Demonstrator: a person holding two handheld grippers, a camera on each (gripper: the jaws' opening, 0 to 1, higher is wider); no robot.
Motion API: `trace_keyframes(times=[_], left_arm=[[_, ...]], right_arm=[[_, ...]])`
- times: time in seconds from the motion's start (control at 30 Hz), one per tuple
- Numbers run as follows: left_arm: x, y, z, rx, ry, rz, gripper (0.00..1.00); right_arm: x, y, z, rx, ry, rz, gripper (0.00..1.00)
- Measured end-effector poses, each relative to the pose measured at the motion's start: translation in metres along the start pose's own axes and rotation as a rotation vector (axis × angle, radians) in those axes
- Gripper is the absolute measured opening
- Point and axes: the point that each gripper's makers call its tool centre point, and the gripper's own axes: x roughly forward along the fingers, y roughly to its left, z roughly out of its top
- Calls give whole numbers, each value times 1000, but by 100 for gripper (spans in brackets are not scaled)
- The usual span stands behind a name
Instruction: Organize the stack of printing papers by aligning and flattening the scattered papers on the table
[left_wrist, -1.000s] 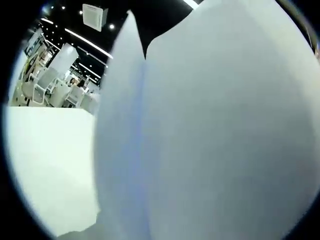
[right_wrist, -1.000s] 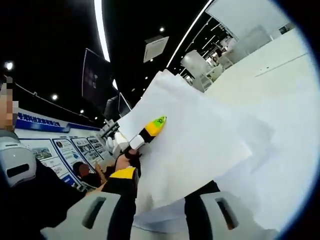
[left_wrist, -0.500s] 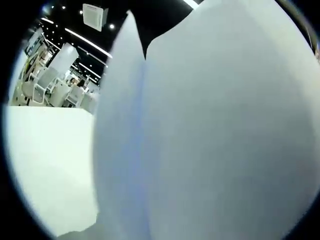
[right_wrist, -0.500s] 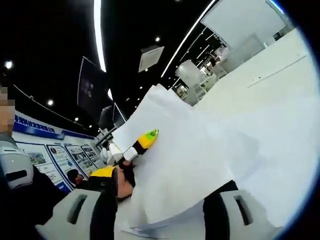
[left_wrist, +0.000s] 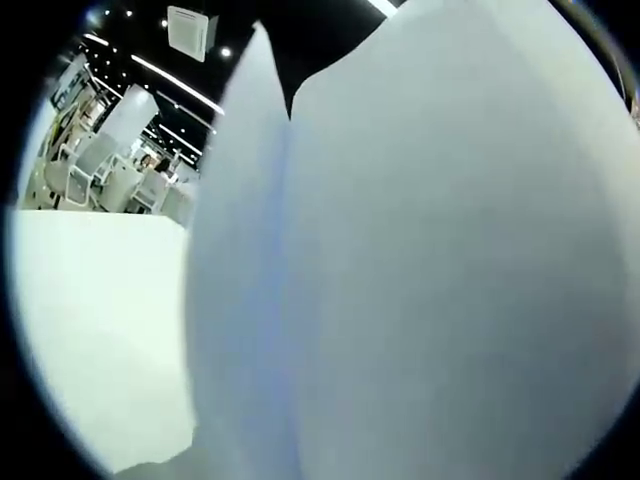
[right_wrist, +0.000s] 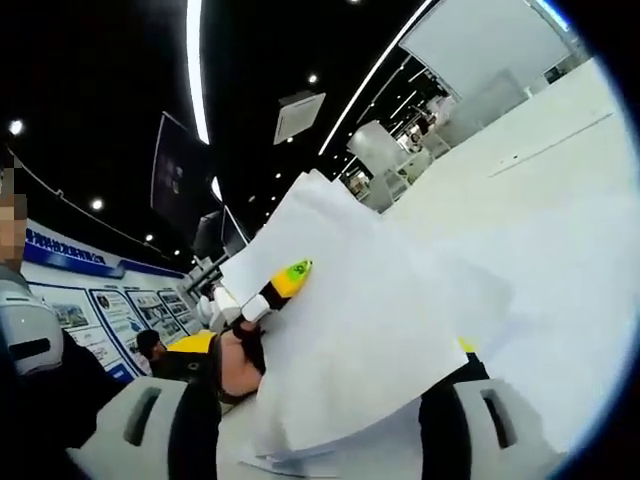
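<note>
**Papers held upright between two tools**

Papers (right_wrist: 350, 320): white sheets, lifted on edge above the white table (right_wrist: 560, 200), corners uneven at the top. In the left gripper view the sheets (left_wrist: 430, 260) stand very close to the lens, two overlapping layers with a notch between their upper corners; the table (left_wrist: 90, 330) lies to the left.

Right tool (right_wrist: 320, 440): pale jaws set wide apart at either side of the sheets' lower edge; whether they press the sheets cannot be told.

Left tool (right_wrist: 285, 278): yellow-green tip lying against the face of the sheets, held by a hand (right_wrist: 235, 360). Its own jaws are hidden by paper; how far apart they stand cannot be told.

Background: dark ceiling with strip lights (right_wrist: 192, 60), wall posters (right_wrist: 90, 310).
</note>
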Motion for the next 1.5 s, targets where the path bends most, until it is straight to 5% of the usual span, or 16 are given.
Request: trace_keyframes(times=[0.9, 1.5], left_arm=[[0, 0, 1, -13, -5, 1, 6], [0, -1, 0, -20, -6, 1, 6]], right_arm=[[-10, 1, 11, -2, -26, 1, 79], [-42, -14, 26, -27, -99, -48, 81]])
